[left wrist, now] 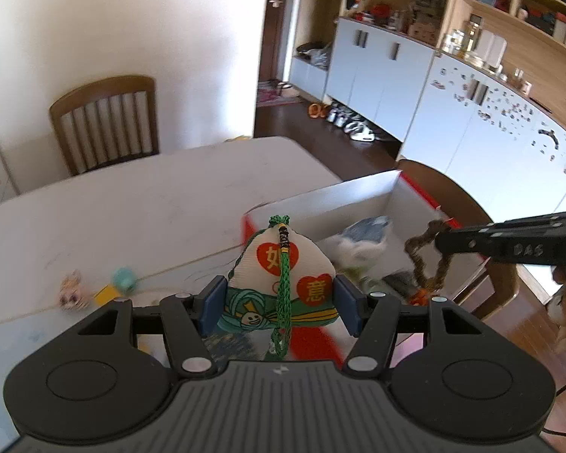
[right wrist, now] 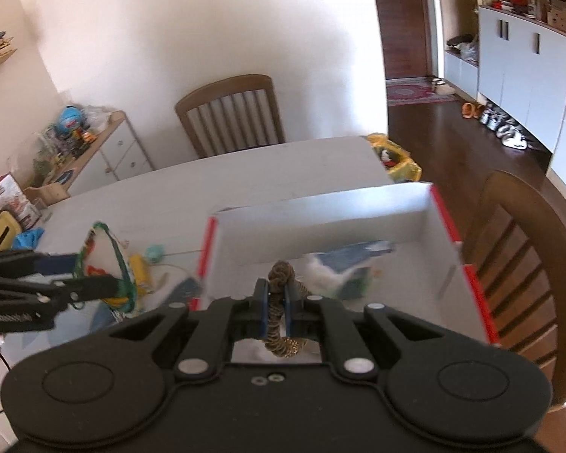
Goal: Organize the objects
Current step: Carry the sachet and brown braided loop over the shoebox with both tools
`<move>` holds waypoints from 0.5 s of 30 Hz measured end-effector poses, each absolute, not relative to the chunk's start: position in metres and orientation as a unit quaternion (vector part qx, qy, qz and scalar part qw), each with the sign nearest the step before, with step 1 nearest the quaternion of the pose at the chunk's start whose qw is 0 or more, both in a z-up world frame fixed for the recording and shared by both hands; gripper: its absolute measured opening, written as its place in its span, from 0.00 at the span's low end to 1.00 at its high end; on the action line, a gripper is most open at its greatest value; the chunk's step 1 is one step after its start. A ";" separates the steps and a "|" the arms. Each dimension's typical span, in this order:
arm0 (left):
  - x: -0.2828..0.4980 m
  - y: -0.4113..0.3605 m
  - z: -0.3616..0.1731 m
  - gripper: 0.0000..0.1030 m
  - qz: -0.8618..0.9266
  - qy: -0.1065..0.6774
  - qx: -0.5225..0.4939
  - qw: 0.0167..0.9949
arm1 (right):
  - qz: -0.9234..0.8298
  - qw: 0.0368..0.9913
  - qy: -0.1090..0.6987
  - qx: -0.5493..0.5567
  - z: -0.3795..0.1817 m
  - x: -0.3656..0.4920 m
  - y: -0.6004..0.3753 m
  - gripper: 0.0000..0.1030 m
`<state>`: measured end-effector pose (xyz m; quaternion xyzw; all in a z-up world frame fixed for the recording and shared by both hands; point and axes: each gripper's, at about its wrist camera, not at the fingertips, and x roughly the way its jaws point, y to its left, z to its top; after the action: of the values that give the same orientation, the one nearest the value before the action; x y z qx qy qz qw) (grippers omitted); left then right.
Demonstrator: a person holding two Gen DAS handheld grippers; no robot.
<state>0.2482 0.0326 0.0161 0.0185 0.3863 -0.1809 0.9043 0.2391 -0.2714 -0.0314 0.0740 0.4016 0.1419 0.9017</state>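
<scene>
My left gripper is shut on a white and green zongzi-shaped sachet with red hearts and a green braided cord, held above the table beside the box. It also shows in the right wrist view. My right gripper is shut on a brown-gold braided cord ornament, held over the open white box with red edges. The ornament also hangs from the right gripper in the left wrist view. Inside the box lie a blue and white bag and other small items.
On the white table lie a teal bead, a pinkish trinket and a yellow piece. Wooden chairs stand at the far side and right of the box. A yellow bin stands beyond the table.
</scene>
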 end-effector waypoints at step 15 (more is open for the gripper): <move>0.278 -0.092 0.029 0.59 -0.213 0.367 0.057 0.904 | 0.135 0.898 0.415 0.061 -0.059 0.266 -0.340 0.07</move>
<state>0.2780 -0.0917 0.0293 0.0567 0.3673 -0.2132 0.9036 0.2664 -0.3398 -0.0589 0.0612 0.4146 0.1354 0.8978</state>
